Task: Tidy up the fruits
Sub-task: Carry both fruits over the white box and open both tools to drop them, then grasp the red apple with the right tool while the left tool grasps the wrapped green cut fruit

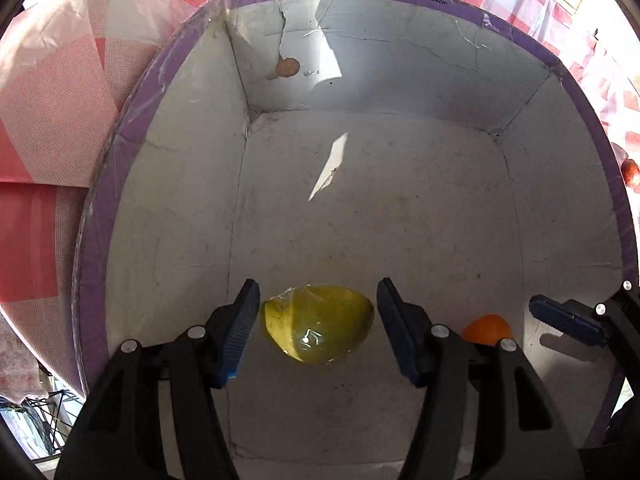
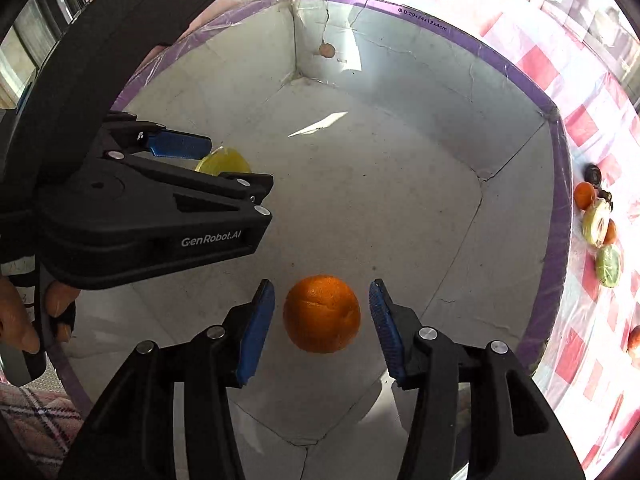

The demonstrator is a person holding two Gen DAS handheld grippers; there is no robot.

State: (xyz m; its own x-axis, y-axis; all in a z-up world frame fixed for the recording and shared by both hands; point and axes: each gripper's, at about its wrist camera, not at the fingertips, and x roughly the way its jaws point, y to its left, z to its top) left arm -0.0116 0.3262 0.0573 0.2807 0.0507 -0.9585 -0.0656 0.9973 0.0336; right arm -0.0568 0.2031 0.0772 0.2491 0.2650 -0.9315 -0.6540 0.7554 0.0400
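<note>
Right wrist view showed the right gripper [image 2: 322, 330] parted around the round orange fruit [image 2: 322, 314] inside the purple-rimmed grey cardboard box [image 2: 562, 216], a release step, so withdrawing for the tabletop fruits probably followed.

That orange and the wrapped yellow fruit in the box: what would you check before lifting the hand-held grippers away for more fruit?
1. Right hand-held gripper clear of the orange: ok, gaps on both sides.
2. Left hand-held gripper clear of the wrapped yellow fruit: ok, pads not touching.
3. Both fruits inside the box: ok.
4. Fruits at rest on the floor: cannot tell.
5. More fruit waiting on the tablecloth: ok.
</note>
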